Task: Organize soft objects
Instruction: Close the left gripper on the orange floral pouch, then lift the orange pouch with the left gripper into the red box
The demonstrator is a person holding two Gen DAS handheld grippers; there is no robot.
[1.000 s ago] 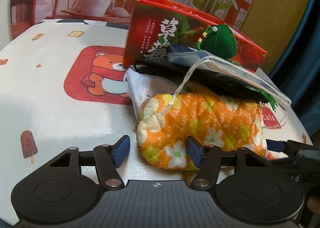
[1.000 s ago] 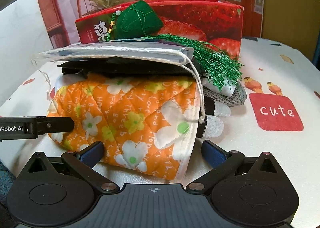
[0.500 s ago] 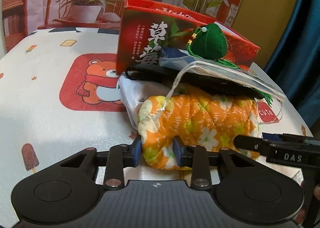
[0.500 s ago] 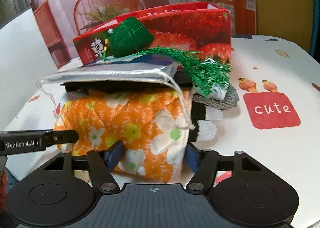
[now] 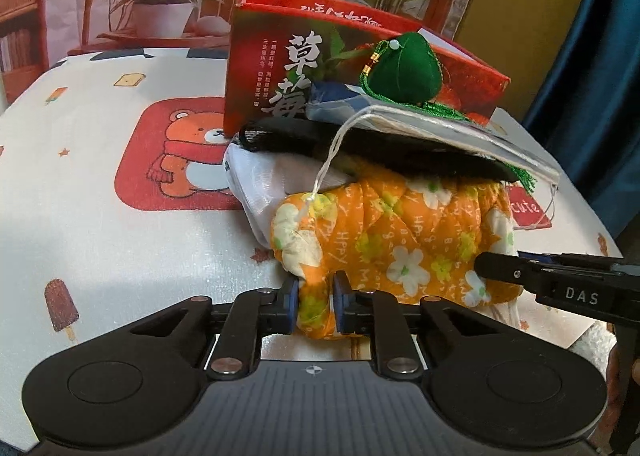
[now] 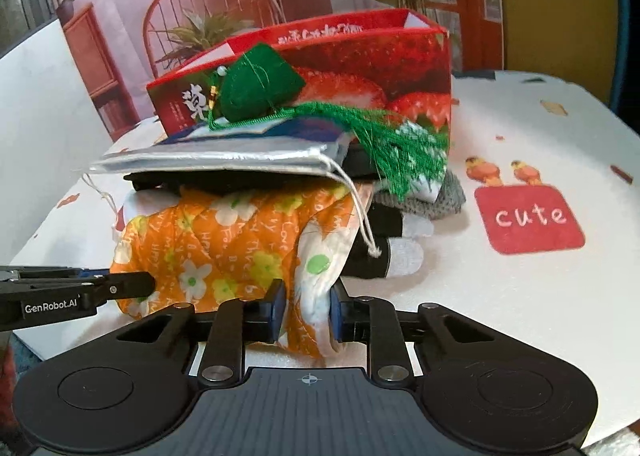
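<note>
An orange floral quilted cloth lies rolled at the bottom of a stack on the table. My left gripper is shut on its left front fold. My right gripper is shut on its right front fold. On top lie a black cloth, a silver drawstring pouch and a green felt charm with a tassel. A white cloth and grey socks stick out beneath.
A red strawberry box stands open right behind the stack, also in the right wrist view. The tablecloth has a bear patch and a "cute" patch. The table's front edge is close below both grippers.
Both grippers went from open beside the orange cloth to shut on its front folds. The cloth's front edge is pinched and slightly raised.
</note>
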